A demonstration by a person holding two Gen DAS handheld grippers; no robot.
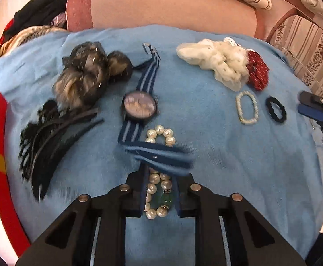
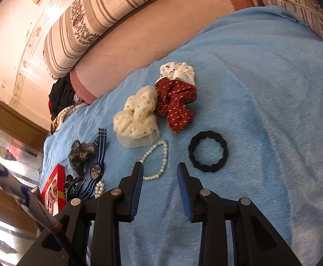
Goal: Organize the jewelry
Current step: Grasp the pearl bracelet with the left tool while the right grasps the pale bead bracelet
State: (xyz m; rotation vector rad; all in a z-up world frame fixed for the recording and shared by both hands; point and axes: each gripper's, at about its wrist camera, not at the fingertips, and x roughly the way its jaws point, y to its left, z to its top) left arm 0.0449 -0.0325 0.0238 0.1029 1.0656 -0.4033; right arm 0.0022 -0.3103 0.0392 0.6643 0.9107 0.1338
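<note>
The pearl bracelet (image 1: 159, 196) with green beads lies on the blue blanket (image 1: 239, 155), pinched by the left tongs (image 1: 160, 190). The right tongs (image 2: 160, 177) are spread, holding nothing. The watch (image 1: 139, 107), scrunchies and clips still lie scattered, so most sorting is left, I think. No words can be read.
</note>
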